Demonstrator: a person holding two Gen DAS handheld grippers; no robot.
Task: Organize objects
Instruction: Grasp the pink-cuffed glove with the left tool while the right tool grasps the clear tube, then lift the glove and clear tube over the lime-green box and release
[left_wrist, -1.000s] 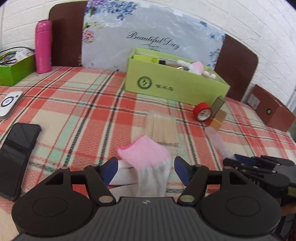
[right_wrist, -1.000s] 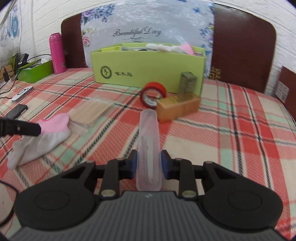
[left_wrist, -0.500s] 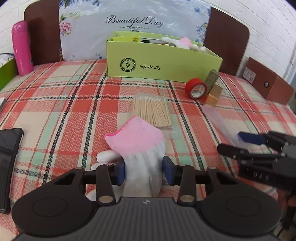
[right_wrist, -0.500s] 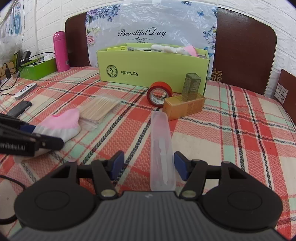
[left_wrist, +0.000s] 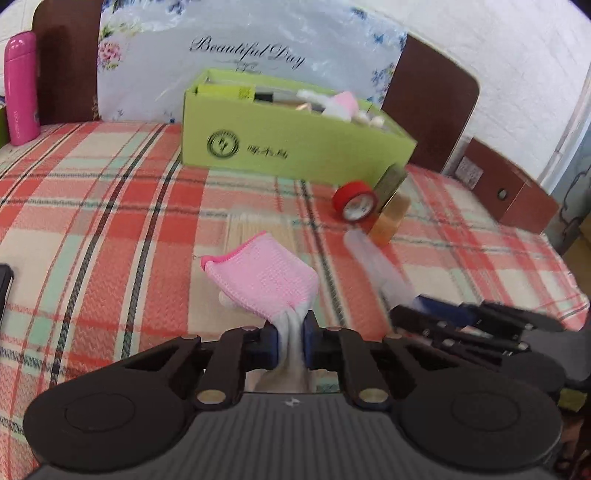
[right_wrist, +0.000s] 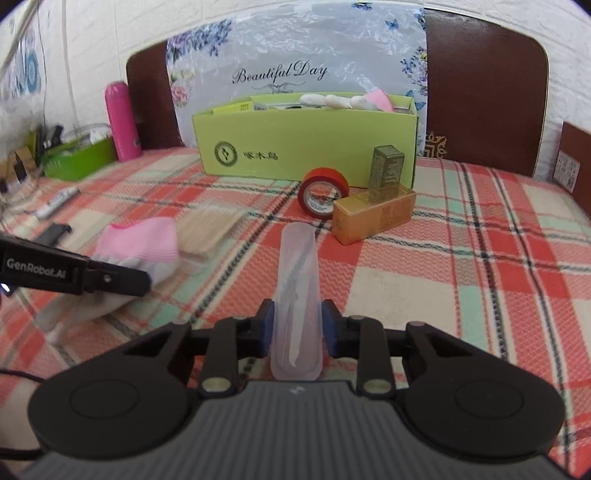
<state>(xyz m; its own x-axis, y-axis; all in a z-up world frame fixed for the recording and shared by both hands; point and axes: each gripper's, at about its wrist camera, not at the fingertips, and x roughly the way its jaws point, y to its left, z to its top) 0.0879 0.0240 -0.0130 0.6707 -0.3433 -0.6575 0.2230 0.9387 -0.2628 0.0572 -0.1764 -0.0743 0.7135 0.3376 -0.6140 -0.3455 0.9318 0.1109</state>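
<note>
Left wrist view: the left gripper (left_wrist: 290, 341) has its jaws closing, the blue pads pinching the bunched white part of a glove (left_wrist: 264, 278). The glove is white knit with a pink ribbed cuff; the cuff fans out beyond the pads, above the plaid cloth (left_wrist: 110, 229). Just past the cuff lies a pack of sticks (left_wrist: 258, 225), partly hidden by it.

Right wrist view: the right gripper (right_wrist: 295, 328) has its jaws closing narrow on a clear case (right_wrist: 297, 291). The case is long, frosted plastic with rounded ends, and a slim item shows dimly inside; it points away from the camera toward the far side. The pads press its near end on both sides.

Far centre stands a green box (right_wrist: 306, 147), open-topped, with white and pink items showing above its rim. Just in front of it, to the right, a red tape roll (right_wrist: 323, 192) stands on edge, touching an amber box (right_wrist: 373, 218) that lies flat. A small dark green carton (right_wrist: 388, 170) stands upright behind the amber box. At far left stands a pink bottle (right_wrist: 122, 120), beside a green tray (right_wrist: 79, 160).
</note>
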